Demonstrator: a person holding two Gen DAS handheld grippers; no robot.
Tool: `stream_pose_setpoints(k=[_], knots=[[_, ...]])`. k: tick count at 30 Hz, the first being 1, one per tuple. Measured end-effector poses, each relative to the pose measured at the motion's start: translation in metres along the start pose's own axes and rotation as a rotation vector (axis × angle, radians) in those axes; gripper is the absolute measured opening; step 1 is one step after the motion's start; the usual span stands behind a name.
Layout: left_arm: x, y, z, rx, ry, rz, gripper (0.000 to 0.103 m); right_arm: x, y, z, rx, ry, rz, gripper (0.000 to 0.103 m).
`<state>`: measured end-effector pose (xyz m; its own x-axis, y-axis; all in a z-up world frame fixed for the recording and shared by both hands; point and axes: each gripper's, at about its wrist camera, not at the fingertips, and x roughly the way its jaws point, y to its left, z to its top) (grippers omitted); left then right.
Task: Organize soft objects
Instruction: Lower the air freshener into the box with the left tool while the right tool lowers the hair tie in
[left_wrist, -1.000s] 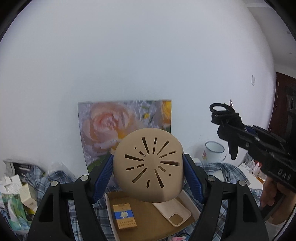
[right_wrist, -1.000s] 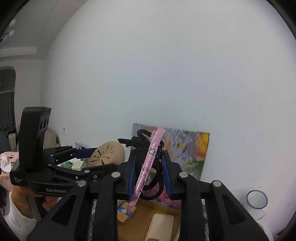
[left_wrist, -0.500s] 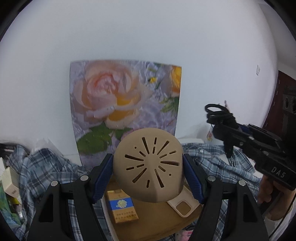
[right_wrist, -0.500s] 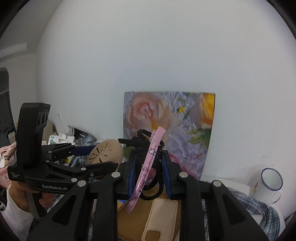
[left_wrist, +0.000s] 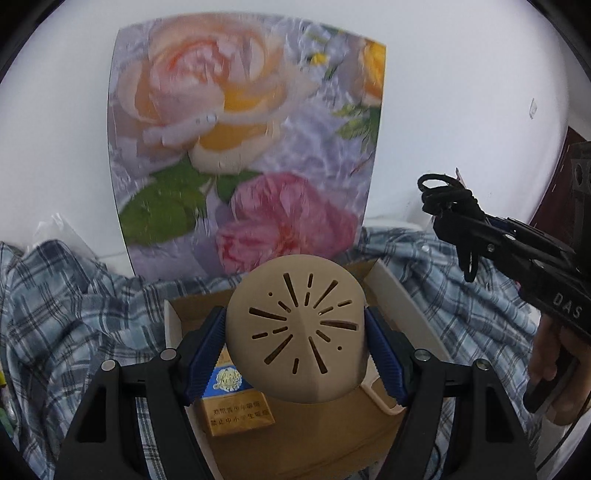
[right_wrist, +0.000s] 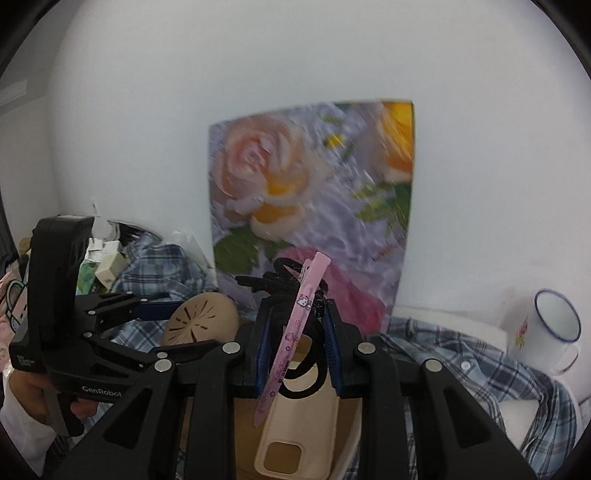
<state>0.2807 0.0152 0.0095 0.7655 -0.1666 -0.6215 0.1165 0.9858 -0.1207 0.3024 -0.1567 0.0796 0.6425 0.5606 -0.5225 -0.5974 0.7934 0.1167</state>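
A: Silicone, by the look of it: a round tan dome with radial slots (left_wrist: 297, 334), clamped between the two blue ribbed pads of the left gripper (left_wrist: 297, 345). It bulges up past the fingertips and hangs above the shallow cardboard tray (left_wrist: 173, 317).

B: And the right gripper (right_wrist: 297, 345)?

A: Closed narrow on a bundle of black elastic hair ties (right_wrist: 306, 373), with a long pink hair clip bearing a cartoon cat (right_wrist: 291, 338) pinched in the same grip. The clip runs diagonally, its top end above the pads and its lower end below them. Loops of the ties stick out above and below the pads.

B: What sits under them?

A: In the tray, a gold-and-blue cigarette pack (left_wrist: 236, 404) lies flat just below the dome. A beige phone case with a square camera cutout (right_wrist: 295, 432) lies to its right, directly beneath the held clip and ties.

B: Around the tray?

A: A blue-and-white plaid shirt (left_wrist: 74, 314) is rumpled on both sides of it. A floral print of peach and pink roses (left_wrist: 240, 147) leans upright against the white wall behind. A white enamel mug with a blue rim (right_wrist: 546, 332) stands far right, well apart from the tray. Small boxes are piled at the far left, too blurred to identify.
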Motion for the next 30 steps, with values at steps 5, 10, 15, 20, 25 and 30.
stream_pose_setpoints(k=[5,10,15,20,25,30], knots=[[0.014,0.005,-0.004,-0.018,0.031,0.007,0.076,0.018,-0.016,-0.012,0.029,0.046,-0.012,0.025],[0.028,0.006,-0.009,-0.020,0.068,0.013,0.076,0.038,-0.026,-0.025,0.054,0.105,-0.025,0.025],[0.033,0.006,-0.011,-0.022,0.077,0.026,0.076,0.058,-0.028,-0.038,0.041,0.170,-0.062,0.025],[0.037,0.007,-0.012,-0.026,0.091,0.025,0.076,0.068,-0.032,-0.047,0.027,0.191,-0.091,0.025],[0.042,0.009,-0.012,-0.036,0.109,0.029,0.078,0.077,-0.035,-0.052,0.032,0.200,-0.085,0.025],[0.041,0.012,-0.007,-0.054,0.093,0.061,0.093,0.081,-0.038,-0.055,0.039,0.207,-0.110,0.059]])
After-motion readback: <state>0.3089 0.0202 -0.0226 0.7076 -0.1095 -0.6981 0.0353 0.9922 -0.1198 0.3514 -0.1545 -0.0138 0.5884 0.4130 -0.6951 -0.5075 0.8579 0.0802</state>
